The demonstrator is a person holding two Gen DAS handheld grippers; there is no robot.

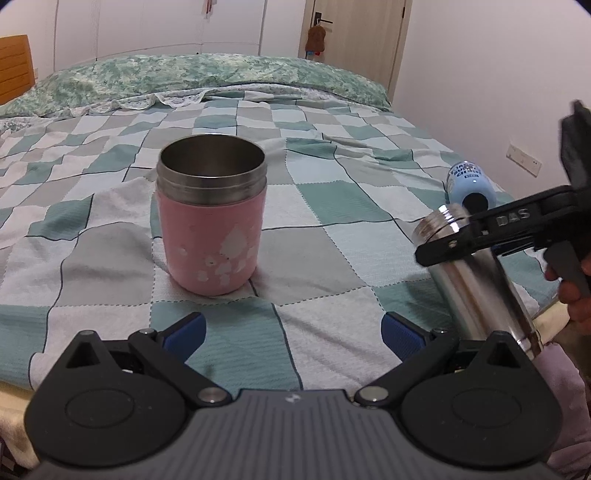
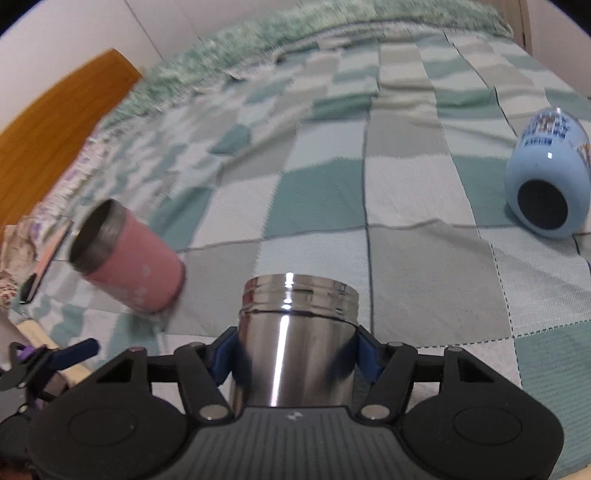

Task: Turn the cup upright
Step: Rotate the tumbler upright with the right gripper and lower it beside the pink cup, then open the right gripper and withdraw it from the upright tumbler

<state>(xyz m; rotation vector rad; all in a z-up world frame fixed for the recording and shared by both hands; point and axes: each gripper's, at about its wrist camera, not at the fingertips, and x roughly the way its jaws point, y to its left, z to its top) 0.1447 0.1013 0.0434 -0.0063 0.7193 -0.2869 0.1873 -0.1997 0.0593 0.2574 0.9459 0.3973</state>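
Note:
A pink cup with a steel rim stands upright, mouth up, on the checked bedspread; it also shows in the right wrist view. My left gripper is open and empty just in front of it. My right gripper is shut on a shiny steel cup and holds it tilted above the bed's right front; in the left wrist view the steel cup leans with its threaded mouth up and to the left. A light blue cup lies on its side, also seen in the left wrist view.
The bed's green pillow lies at the far end, with a wooden headboard at the left. A door and a wall socket are behind. A dark flat object lies at the bed's left edge.

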